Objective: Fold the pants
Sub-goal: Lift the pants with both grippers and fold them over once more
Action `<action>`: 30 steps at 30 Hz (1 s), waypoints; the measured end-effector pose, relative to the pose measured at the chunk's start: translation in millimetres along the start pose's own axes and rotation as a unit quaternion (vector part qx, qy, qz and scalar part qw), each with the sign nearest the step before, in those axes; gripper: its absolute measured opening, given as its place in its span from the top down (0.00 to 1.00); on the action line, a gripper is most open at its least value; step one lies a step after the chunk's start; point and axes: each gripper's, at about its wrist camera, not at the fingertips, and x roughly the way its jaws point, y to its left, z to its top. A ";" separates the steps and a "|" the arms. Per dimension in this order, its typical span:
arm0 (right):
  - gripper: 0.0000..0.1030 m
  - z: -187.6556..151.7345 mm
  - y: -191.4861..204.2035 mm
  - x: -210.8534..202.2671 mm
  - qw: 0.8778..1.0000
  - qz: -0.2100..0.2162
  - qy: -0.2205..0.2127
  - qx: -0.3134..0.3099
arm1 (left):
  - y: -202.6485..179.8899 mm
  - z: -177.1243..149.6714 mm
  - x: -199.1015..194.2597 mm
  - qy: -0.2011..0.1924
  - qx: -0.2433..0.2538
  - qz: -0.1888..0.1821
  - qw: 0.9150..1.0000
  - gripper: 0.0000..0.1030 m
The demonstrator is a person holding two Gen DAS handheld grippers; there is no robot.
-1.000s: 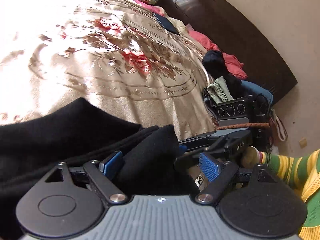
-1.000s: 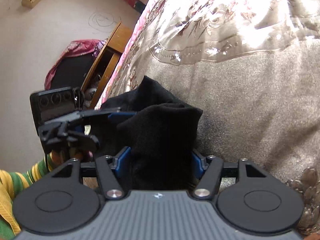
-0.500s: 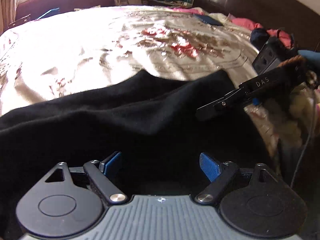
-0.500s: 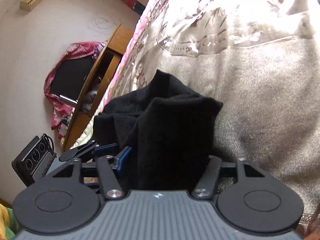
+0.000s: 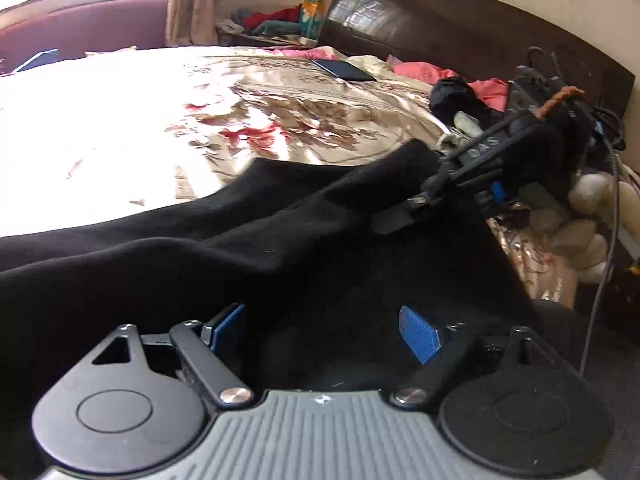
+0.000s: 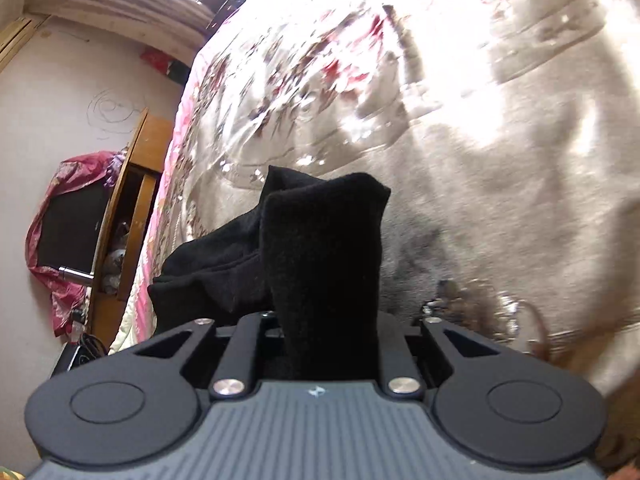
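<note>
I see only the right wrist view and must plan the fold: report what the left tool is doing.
Observer: The left tool is open. Its blue pads stand apart and press on nothing, and the black pants lie beneath them.
Operator: Describe how the pants lie beyond my frame.
Observer: They stretch in a long band across the floral bedspread to your right tool, whose jaws have just been closing with the pants' edge between them.
Operator: List what else is on the bed.
Observer: A dark flat slab lies near the headboard, beside pink cloth.
</note>
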 end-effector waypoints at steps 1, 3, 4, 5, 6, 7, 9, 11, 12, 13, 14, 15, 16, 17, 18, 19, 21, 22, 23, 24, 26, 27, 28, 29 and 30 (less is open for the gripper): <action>0.84 1.7 -1.2 -8.8 1.000 -0.013 -0.006 0.004 | 9.4 -0.8 -5.8 -0.008 -0.017 0.009 1.000 0.08; 0.83 1.1 2.8 -18.5 0.999 -0.030 -0.012 0.011 | 28.1 -3.5 -14.6 -0.018 -0.056 0.035 0.998 0.08; 0.82 1.3 7.4 -20.2 0.999 -0.030 -0.009 0.014 | 33.3 -5.8 -15.3 -0.015 -0.063 0.044 0.997 0.09; 0.82 1.8 15.8 -20.6 0.999 -0.025 -0.003 0.020 | 35.8 -8.7 -15.6 -0.013 -0.064 0.053 0.996 0.11; 0.81 3.6 27.5 -20.1 1.000 -0.020 0.003 0.023 | 36.2 -12.4 -16.4 -0.014 -0.061 0.060 0.996 0.14; 0.79 5.6 40.8 -20.4 1.000 -0.020 0.008 0.021 | 35.0 -14.4 -19.4 -0.018 -0.060 0.062 0.996 0.14; 0.79 9.2 76.4 -18.6 0.999 -0.035 0.014 -0.002 | 34.7 -15.9 -27.7 -0.038 -0.068 0.060 0.995 0.13; 0.78 10.2 113.9 -12.3 0.998 -0.053 0.020 -0.031 | 40.4 -18.5 -41.4 -0.064 -0.092 0.057 0.992 0.13; 0.78 10.2 131.5 -7.4 0.997 -0.062 0.021 -0.043 | 45.1 -20.9 -49.6 -0.076 -0.112 0.045 0.990 0.13; 0.78 10.0 147.7 -0.1 0.996 -0.067 0.021 -0.054 | 48.8 -23.7 -57.8 -0.087 -0.131 0.027 0.987 0.13; 0.77 9.8 161.2 8.5 0.996 -0.066 0.021 -0.060 | 54.0 -29.6 -70.2 -0.106 -0.151 0.008 0.983 0.13; 0.77 9.2 173.4 19.9 0.996 -0.063 0.024 -0.064 | 58.0 -35.0 -81.2 -0.118 -0.164 -0.001 0.979 0.13; 0.76 7.4 184.0 32.6 0.995 -0.062 0.027 -0.068 | 60.5 -39.5 -90.2 -0.125 -0.172 -0.004 0.977 0.13; 0.75 3.1 195.4 50.3 0.995 -0.062 0.031 -0.073 | 63.4 -46.0 -103.0 -0.136 -0.182 -0.007 0.974 0.13; 0.73 -1.3 203.8 67.7 0.995 -0.061 0.036 -0.074 | 66.1 -52.4 -114.2 -0.145 -0.191 -0.008 0.971 0.13; 0.73 -6.7 210.4 84.5 0.995 -0.060 0.042 -0.074 | 68.8 -58.8 -124.2 -0.153 -0.202 -0.009 0.967 0.12; 0.65 -23.1 223.3 125.8 0.994 -0.054 0.048 -0.079 | 74.1 -72.5 -139.8 -0.166 -0.232 -0.011 0.958 0.09; 0.58 -33.0 224.8 143.7 0.994 -0.055 0.050 -0.075 | 76.4 -78.3 -144.8 -0.169 -0.244 -0.011 0.955 0.09; 0.47 -40.9 225.4 157.0 0.994 -0.059 0.058 -0.071 | 78.6 -85.8 -149.8 -0.169 -0.257 -0.011 0.951 0.09; 0.41 -51.6 227.7 169.6 0.993 -0.063 0.067 -0.071 | 80.9 -92.5 -153.8 -0.168 -0.268 -0.008 0.949 0.09; 0.36 -64.5 230.4 169.6 0.992 -0.054 0.063 -0.092 | 83.8 -104.6 -159.6 -0.161 -0.285 0.001 0.945 0.09; 0.36 -66.3 230.6 164.0 0.992 -0.045 0.061 -0.100 | 85.0 -109.9 -161.8 -0.156 -0.294 0.002 0.943 0.09; 0.36 -65.9 229.4 154.0 0.993 -0.025 0.061 -0.101 | 86.0 -113.0 -162.5 -0.153 -0.302 0.001 0.941 0.09; 0.36 -64.4 227.9 145.8 0.993 -0.010 0.064 -0.098 | 87.2 -114.2 -161.3 -0.148 -0.314 -0.004 0.938 0.09; 0.36 -62.4 227.7 137.4 0.993 -0.003 0.065 -0.097 | 91.2 -118.0 -163.0 -0.145 -0.325 -0.011 0.934 0.09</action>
